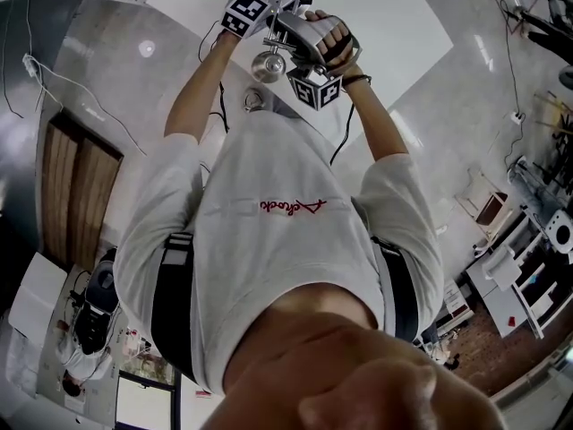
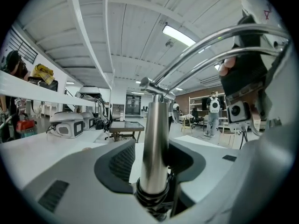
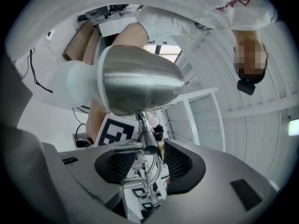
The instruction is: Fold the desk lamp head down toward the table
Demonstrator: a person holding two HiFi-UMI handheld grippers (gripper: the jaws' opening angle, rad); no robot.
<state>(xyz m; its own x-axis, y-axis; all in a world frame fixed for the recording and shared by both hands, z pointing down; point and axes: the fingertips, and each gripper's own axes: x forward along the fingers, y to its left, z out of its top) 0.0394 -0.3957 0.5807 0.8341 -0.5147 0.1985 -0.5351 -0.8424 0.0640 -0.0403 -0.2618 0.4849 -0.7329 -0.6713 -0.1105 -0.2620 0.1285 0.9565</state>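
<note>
As left gripper (image 2: 156,154) gapes, lamp stem (image 2: 155,125) stands loose between its fingers (image 2: 122,161)

Our white shirt (image 1: 269,258) bears red script (image 1: 294,206), with black straps (image 1: 173,303) and a black glove (image 1: 320,31) on our right hand (image 1: 332,41).

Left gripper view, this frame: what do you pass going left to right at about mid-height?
Wall shelf → white machine on the counter → dark table → lamp's chrome post → person with a white backpack → gloved hand.
</note>
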